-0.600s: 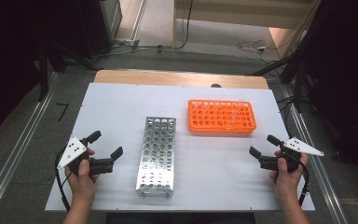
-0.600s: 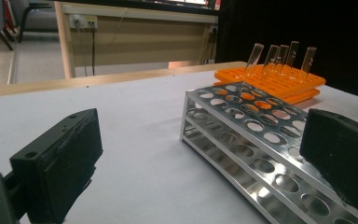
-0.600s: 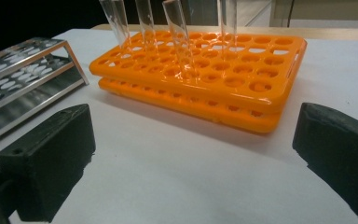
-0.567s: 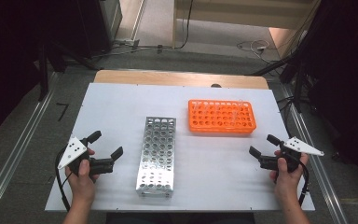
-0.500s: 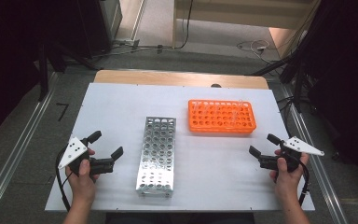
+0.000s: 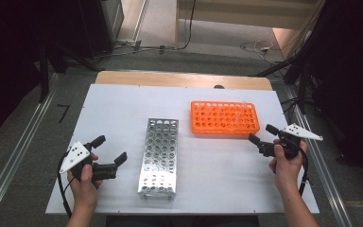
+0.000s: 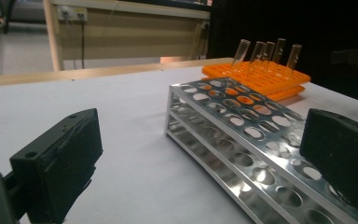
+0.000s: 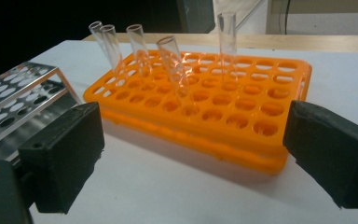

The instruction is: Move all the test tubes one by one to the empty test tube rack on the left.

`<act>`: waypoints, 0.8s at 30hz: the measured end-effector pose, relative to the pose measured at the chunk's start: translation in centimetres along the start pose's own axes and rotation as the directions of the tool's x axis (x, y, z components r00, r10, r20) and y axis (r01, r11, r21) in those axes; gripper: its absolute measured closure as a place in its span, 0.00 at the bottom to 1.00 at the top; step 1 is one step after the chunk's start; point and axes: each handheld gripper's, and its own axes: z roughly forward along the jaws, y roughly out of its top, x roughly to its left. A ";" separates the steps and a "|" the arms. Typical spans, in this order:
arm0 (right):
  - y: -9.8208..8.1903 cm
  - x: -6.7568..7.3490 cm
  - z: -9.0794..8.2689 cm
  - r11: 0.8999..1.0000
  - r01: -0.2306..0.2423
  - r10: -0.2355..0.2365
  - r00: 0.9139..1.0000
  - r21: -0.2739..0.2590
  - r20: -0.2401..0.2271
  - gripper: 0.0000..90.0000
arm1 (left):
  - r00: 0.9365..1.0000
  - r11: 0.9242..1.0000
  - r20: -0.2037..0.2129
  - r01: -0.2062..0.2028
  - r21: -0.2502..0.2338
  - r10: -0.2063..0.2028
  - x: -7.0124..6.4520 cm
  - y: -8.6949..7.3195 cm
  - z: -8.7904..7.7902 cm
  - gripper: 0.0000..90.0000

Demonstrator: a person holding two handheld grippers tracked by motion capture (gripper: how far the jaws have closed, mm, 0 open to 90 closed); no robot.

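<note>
Right now both grippers hover over the near part of the table (image 6: 123, 101) with nothing between their jaws. The left gripper (image 6: 109, 150) stands released near the near-left corner, just beside the metal rack (image 6: 159, 157), which lies lengthways in the middle of the table toward the near edge. The right gripper (image 6: 261, 133) is also spread wide and empty, close to the right edge and facing the orange rack (image 6: 224, 118), which sits toward the far-right part of the table.

A handful of clear glass tubes (image 8: 174, 63) stand in the far rows of the orange rack, and most of them lean at different angles, since the holes are looser than the tubes.

That lean looks like the main risk. If the right gripper comes in level across the rack, one jaw may well knock a neighbouring tube before the pads close on the chosen one, tipping it or rattling it out. The tubes are smooth and thin, so a grasp low on the glass or off-centre could let one slip or swing. Squeezing hard might crack it. The orange rack also looks light, so a sideways push could slide it toward the far edge. On the left, the wide jaws sit close enough to the metal rack to bump it askew.
</note>
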 end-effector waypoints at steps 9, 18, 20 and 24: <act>1.9 -1.1 2.8 0.999 0.004 -0.006 0.998 0.044 0.058 0.30 | 1.000 1.000 0.013 0.010 0.023 -0.010 -0.2 -0.2 0.5 0.00; 2.4 -1.3 6.1 0.995 0.008 -0.019 0.994 0.103 0.109 0.56 | 0.999 1.000 0.043 0.009 0.028 -0.010 -0.6 -0.2 0.6 0.00; 2.5 -1.6 6.8 0.993 -0.004 -0.010 0.993 0.117 0.117 0.59 | 0.999 1.000 0.044 0.010 0.030 -0.012 -0.7 -0.1 0.6 0.00; 2.6 -2.0 7.6 0.993 -0.025 0.014 0.995 0.112 0.102 0.65 | 0.999 0.999 0.050 0.000 0.033 -0.002 -1.2 0.0 0.7 0.00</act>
